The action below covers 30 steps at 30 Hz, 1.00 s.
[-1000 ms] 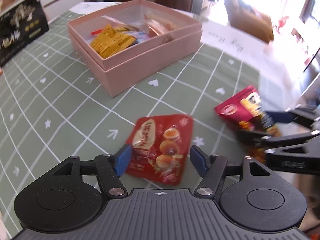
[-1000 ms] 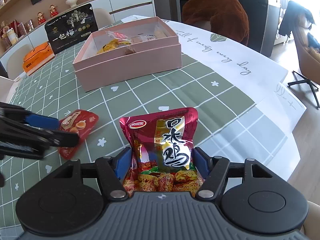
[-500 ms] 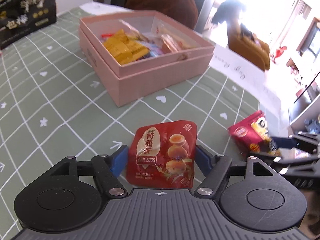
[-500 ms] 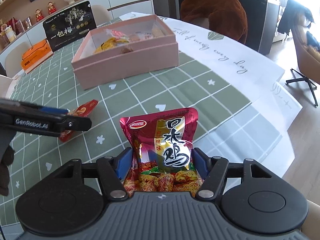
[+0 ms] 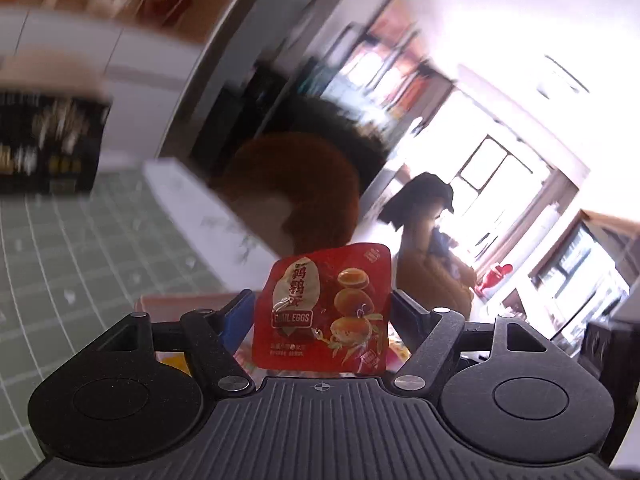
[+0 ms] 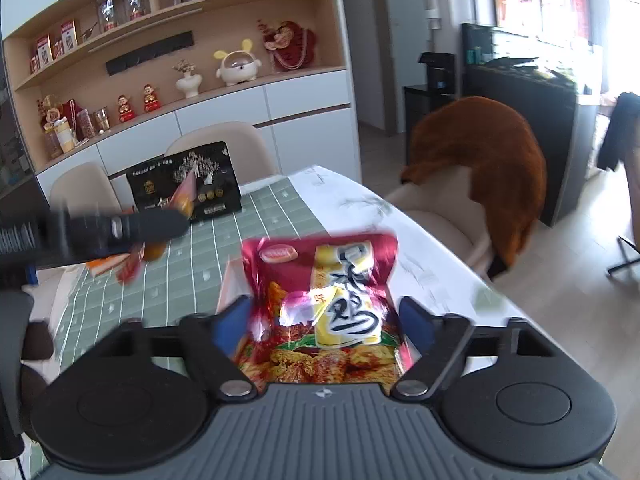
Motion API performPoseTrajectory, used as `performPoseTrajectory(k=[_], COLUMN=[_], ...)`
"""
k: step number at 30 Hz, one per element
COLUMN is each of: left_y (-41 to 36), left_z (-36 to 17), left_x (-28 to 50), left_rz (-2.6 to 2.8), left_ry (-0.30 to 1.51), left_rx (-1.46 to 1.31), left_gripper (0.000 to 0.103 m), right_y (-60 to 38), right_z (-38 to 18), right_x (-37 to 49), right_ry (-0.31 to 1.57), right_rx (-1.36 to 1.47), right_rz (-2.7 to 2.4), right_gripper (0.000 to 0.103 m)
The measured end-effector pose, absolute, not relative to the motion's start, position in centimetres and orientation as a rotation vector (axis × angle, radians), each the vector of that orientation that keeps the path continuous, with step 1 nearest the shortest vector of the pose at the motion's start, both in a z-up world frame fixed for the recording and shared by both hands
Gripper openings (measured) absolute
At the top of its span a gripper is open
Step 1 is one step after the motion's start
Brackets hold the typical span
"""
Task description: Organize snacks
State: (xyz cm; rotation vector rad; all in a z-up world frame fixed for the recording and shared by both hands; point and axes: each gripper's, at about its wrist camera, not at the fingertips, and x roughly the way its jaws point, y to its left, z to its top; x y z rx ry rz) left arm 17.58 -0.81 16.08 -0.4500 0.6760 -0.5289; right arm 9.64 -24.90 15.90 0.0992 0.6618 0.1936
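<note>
The red quail-egg packet is held up in the air between the blue pads of the left gripper, face toward the camera, and the words "QUAIL EGGS" can be partly read under Chinese characters and pictures of brown eggs. The jaws are pressed against its two side edges, a grip that is judged to keep the flat pouch upright and clear of the table for carrying. Just beneath it a pink box rim and a scrap of yellow wrapper are glimpsed, so the packet is judged to be over or near the box where snacks are collected.

In the right wrist view the larger magenta chicken-snack bag sits between the pads of the right gripper, whose jaws are opening; a gap is seen at each side, so the bag is no longer pinched and is judged to be in the act of release. Large black Chinese characters on a yellow band and a red oval logo are shown, though blurred. Beyond it the green grid tablecloth and a black gift bag with gold print are seen, the print too small to be read
</note>
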Motion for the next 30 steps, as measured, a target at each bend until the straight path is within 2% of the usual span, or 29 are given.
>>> performPoseTrajectory(k=[3, 6, 11, 17, 21, 24, 27, 30], left_y=[-1.6, -2.5, -0.3, -0.2, -0.8, -0.9, -1.8, -3.1], left_z=[13.6, 10.5, 8.2, 6.6, 3.2, 0.9, 0.4, 0.2], left_x=[20.0, 20.4, 19.1, 10.3, 3.1, 0.5, -0.5, -0.7], left_rz=[-0.502, -0.564, -0.459, -0.368, -0.259, -0.204, -0.178, -0.148], left_ry=[0.764, 0.856, 0.819, 0.76, 0.788, 0.811, 0.76, 0.712], left_rx=[-0.39, -0.407, -0.509, -0.273, -0.142, -0.121, -0.052, 0.037], left_gripper=[0.076, 0.076, 0.076, 0.076, 0.075, 0.075, 0.075, 0.076], right_y=[-24.9, -25.8, -26.4, -26.0, -24.7, -23.2, -21.9, -20.2], right_z=[14.8, 14.0, 12.2, 9.5, 6.0, 3.2, 0.9, 0.1], right_x=[13.7, 13.6, 11.3, 6.4, 2.9, 1.4, 0.6, -0.3], right_ry=[0.728, 0.745, 0.772, 0.776, 0.79, 0.829, 0.87, 0.806], right_rx=[0.126, 0.182, 0.138, 0.131, 0.117, 0.095, 0.086, -0.004], right_rz=[0.133, 0.16, 0.105, 0.09, 0.067, 0.073, 0.087, 0.066], right_gripper=[0.08, 0.08, 0.08, 0.08, 0.08, 0.08, 0.082, 0.082])
